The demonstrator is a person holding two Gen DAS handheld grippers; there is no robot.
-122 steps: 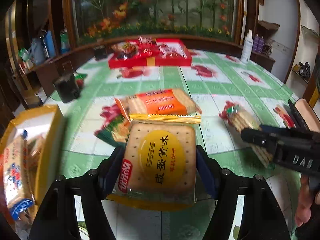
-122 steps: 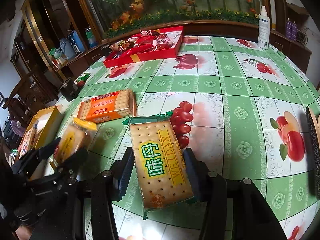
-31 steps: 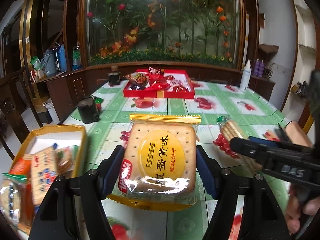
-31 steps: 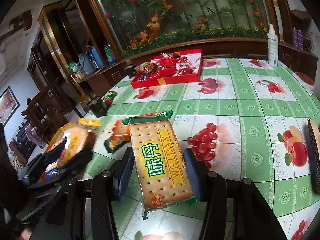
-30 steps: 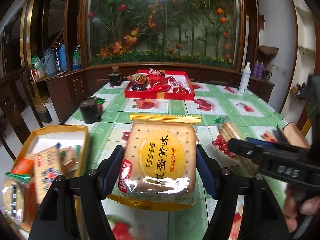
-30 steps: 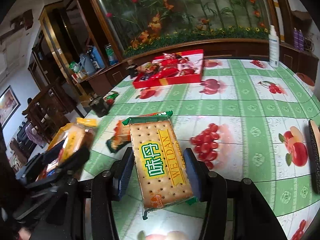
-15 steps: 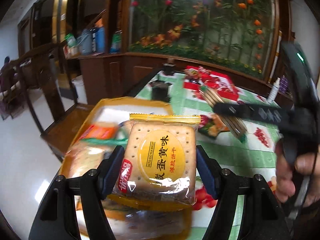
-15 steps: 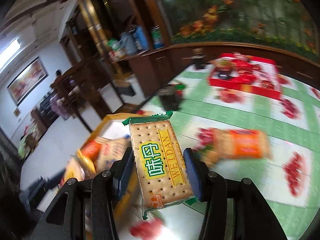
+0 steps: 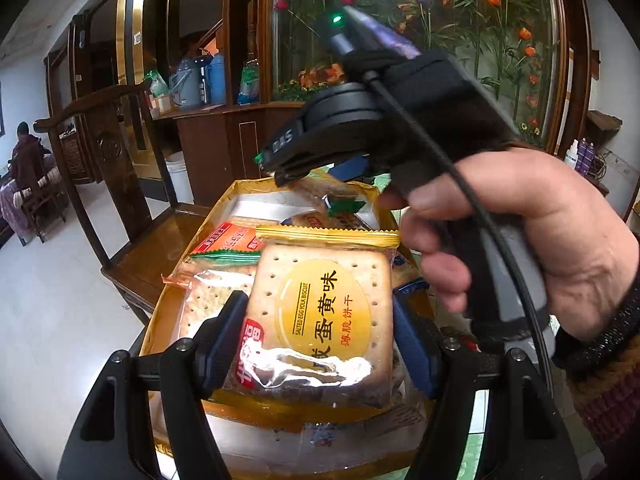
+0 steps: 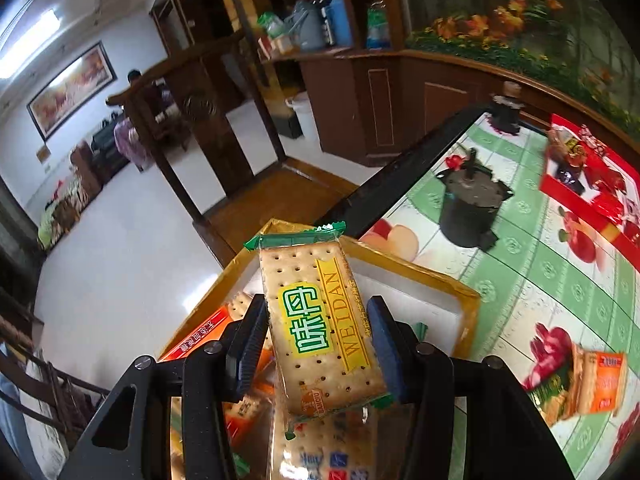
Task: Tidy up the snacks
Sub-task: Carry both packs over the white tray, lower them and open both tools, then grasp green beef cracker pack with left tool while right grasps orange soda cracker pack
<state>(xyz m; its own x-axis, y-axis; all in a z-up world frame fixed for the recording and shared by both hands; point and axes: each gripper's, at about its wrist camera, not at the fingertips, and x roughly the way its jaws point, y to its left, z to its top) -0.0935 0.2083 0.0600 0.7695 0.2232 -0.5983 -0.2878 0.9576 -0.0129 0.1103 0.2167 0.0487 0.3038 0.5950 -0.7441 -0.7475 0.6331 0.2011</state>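
Left hand-held gripper [image 9: 318, 322] clamps the egg-yolk biscuit pack [image 9: 320, 316]; right hand-held gripper [image 10: 316, 344] clamps the Weidan cracker pack [image 10: 320, 328]. Both hang over the yellow box [image 10: 464, 304]: lower each into free space before releasing.

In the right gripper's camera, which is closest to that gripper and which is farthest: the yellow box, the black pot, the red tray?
1. yellow box: right below the right gripper, at the table edge.
2. black pot: farther up the green tablecloth.
3. red tray: farthest, by the right edge.
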